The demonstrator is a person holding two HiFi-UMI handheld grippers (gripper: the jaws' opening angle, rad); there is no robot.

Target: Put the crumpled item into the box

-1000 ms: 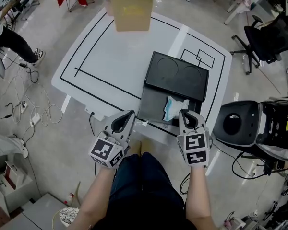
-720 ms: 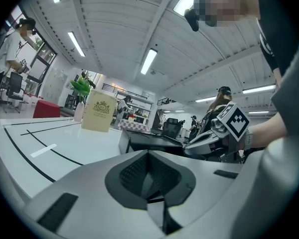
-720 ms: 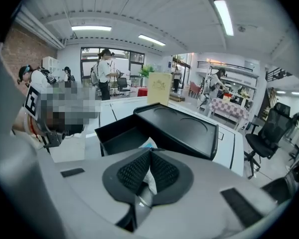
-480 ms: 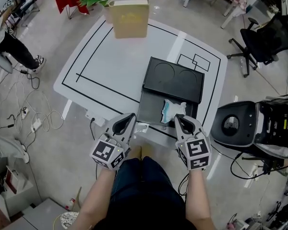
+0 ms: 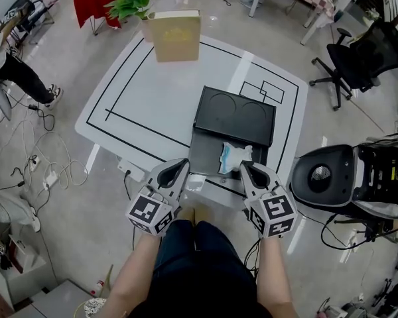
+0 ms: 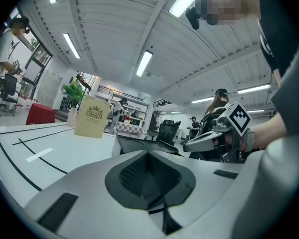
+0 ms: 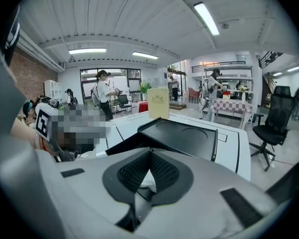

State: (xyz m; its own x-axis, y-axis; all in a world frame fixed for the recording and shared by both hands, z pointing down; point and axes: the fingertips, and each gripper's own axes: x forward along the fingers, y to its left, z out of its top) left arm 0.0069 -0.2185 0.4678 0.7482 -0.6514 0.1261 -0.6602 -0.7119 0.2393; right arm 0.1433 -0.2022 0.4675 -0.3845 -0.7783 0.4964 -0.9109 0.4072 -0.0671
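Box (image 5: 202, 152) holds crumpled item (image 5: 231, 158), partly hidden behind clenched right tongs (image 5: 244, 167); left tongs (image 5: 183, 163) clenched.

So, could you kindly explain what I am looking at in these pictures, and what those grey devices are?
A person holds a two-jaw gripper in each hand: the left gripper and the right gripper. One picture comes from a camera on the person's head, looking down; the other two come from cameras riding on the grippers, looking along their jaws. On the white table stand an open black box and a tan booklet. A crumpled item lies in the box. Both grippers are shut and hold nothing.
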